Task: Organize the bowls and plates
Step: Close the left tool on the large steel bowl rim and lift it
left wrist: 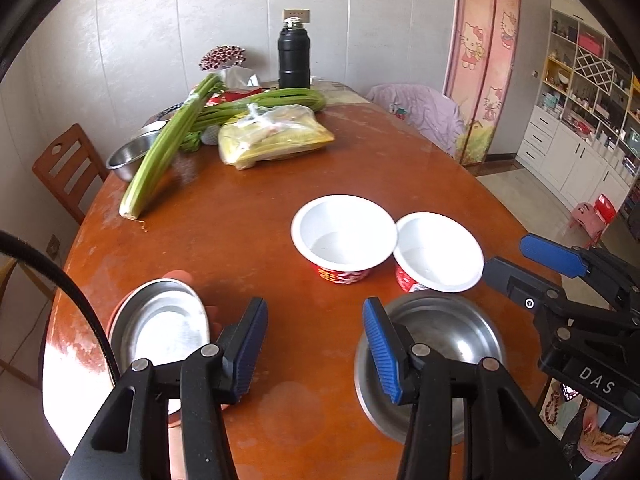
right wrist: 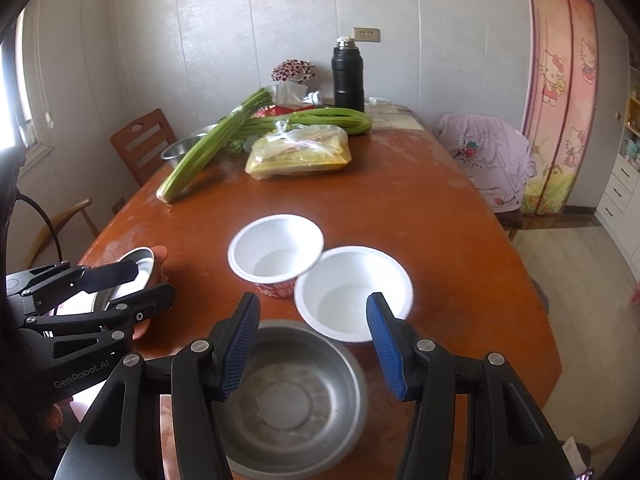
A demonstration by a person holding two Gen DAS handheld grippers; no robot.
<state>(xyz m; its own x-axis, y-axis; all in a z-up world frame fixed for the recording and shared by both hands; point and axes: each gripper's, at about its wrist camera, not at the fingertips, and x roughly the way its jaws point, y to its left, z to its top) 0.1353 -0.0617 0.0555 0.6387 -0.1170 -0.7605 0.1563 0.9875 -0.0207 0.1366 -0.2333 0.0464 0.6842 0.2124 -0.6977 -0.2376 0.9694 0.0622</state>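
Two white bowls with red sides [left wrist: 344,236] [left wrist: 440,252] stand touching at mid-table, also seen as the far bowl [right wrist: 276,248] and the near bowl [right wrist: 354,292]. A steel bowl [left wrist: 436,340] [right wrist: 292,400] sits in front of them. A shallow steel dish [left wrist: 160,324] [right wrist: 132,276] rests on an orange plate [left wrist: 180,276] at the left. My left gripper [left wrist: 316,344] [right wrist: 154,280] hovers open between dish and steel bowl, holding nothing. My right gripper [right wrist: 314,340] [left wrist: 506,252] hangs open above the steel bowl's far rim, nothing in it.
At the far end of the brown table [left wrist: 240,240] lie celery stalks [left wrist: 160,152], a yellow bag [left wrist: 276,140], another steel bowl [left wrist: 128,156] and a black flask [left wrist: 294,56]. Wooden chairs [left wrist: 64,168] stand at the left; a chair with purple cloth [right wrist: 488,156] stands at the right.
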